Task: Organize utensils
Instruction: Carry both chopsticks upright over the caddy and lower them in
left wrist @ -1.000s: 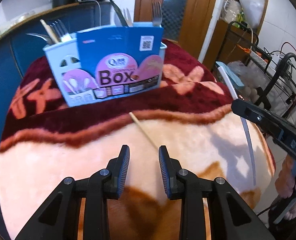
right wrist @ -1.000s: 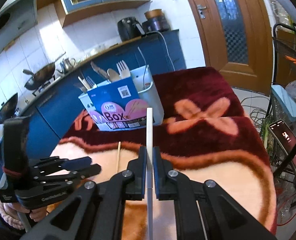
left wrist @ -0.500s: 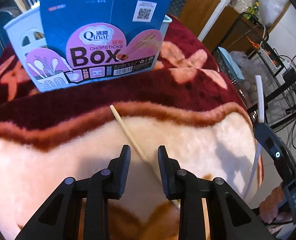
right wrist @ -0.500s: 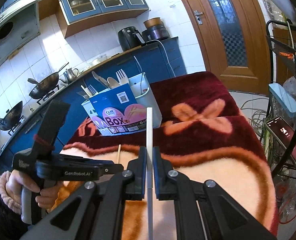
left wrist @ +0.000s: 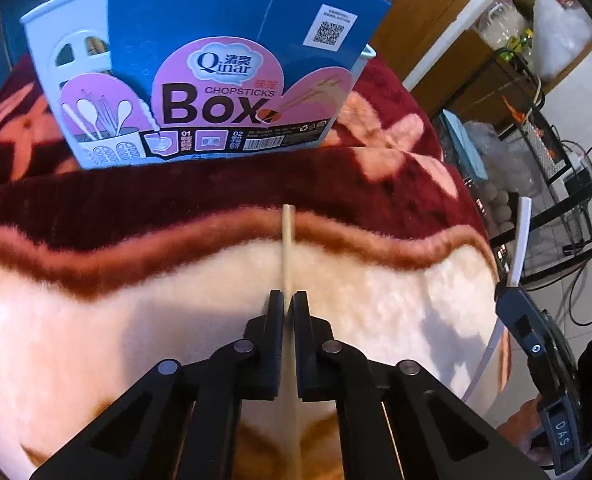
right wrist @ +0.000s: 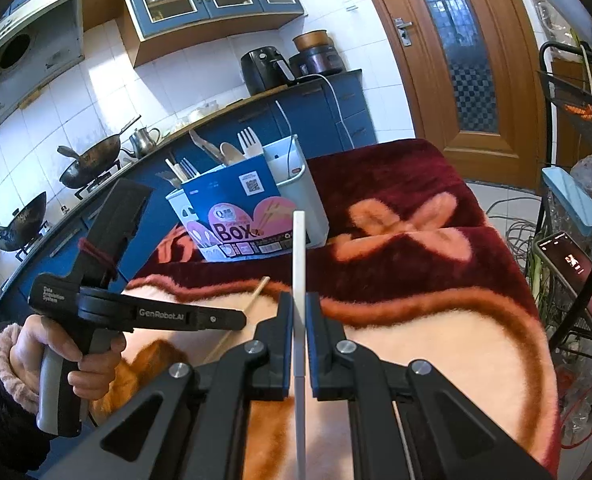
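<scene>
A thin wooden chopstick [left wrist: 287, 240] lies on the plush blanket [left wrist: 395, 312], pinched between the jaws of the left gripper [left wrist: 288, 300]. The log-like question of motion aside, the jaws are closing in on it as I watch, and the pads already sit tight against the stick on both sides. Its long axis runs straight ahead of that gripper, the far tip resting on the dark red band of the blanket and aimed at the chopsticks box [left wrist: 232, 80] well beyond. The near end passes back under the gripper's body and out of sight, so I cannot see where it stops.

Off to that gripper's right, the right gripper [right wrist: 299, 300] is pressed together on a white chopstick [right wrist: 299, 256], which sticks up and forward out of its jaws, lifted clear of the blanket; its tip also points toward the box. The lower length drops away behind the jaws and gets cut off at the picture's edge.

From the right wrist view, a hand [right wrist: 72, 356] in a fuzzy pink cuff grips the left tool's handle. The box stands upright ahead of both grippers, with a fork [right wrist: 250, 142], a spoon and other handles poking out behind its blue card; how they are sorted inside is hidden.
</scene>
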Action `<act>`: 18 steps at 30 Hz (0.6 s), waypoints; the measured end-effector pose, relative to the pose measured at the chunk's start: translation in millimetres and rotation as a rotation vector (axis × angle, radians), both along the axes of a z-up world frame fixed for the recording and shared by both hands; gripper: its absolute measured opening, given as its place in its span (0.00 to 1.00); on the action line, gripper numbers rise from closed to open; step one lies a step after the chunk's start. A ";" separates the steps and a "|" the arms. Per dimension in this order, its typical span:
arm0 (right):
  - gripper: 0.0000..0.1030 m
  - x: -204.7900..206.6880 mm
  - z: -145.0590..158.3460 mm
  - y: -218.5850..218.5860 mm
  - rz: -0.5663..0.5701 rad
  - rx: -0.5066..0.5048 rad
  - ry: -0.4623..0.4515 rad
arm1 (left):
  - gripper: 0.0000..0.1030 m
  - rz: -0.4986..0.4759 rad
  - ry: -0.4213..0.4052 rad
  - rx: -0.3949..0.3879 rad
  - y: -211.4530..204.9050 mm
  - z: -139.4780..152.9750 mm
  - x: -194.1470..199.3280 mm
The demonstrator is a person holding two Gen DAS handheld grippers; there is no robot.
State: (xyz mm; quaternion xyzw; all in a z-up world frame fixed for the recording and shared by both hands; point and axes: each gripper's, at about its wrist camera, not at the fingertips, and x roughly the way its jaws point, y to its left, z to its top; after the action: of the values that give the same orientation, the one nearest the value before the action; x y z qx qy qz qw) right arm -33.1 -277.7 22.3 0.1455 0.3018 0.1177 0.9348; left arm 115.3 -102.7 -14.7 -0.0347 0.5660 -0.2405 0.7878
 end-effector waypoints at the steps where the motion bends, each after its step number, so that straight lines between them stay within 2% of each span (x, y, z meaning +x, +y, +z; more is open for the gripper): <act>1: 0.08 -0.2 0.8 1.2 0.002 -0.001 -0.002 | 0.04 0.001 0.000 -0.014 1.9 1.2 -1.6; 4: 0.08 -1.1 4.2 3.3 0.001 -0.005 -0.014 | 0.04 0.012 -0.015 -0.070 9.9 9.9 -7.3; 7: 0.08 -2.6 9.8 3.9 -0.006 -0.003 -0.040 | 0.04 0.030 -0.078 -0.104 19.6 27.7 -13.1; 12: 0.08 -4.3 20.0 9.9 -0.004 -0.016 -0.084 | 0.04 0.066 -0.286 -0.094 36.2 68.4 -19.7; 18: 0.08 -2.9 27.0 13.8 -0.011 -0.021 -0.121 | 0.04 0.127 -0.452 -0.116 59.1 110.0 -13.7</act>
State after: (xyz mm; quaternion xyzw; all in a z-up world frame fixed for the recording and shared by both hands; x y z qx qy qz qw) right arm -35.9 -263.9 49.3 0.1297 0.2451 0.1181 0.9535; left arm 101.6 -43.7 95.2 -0.0607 0.3571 -0.2245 0.9047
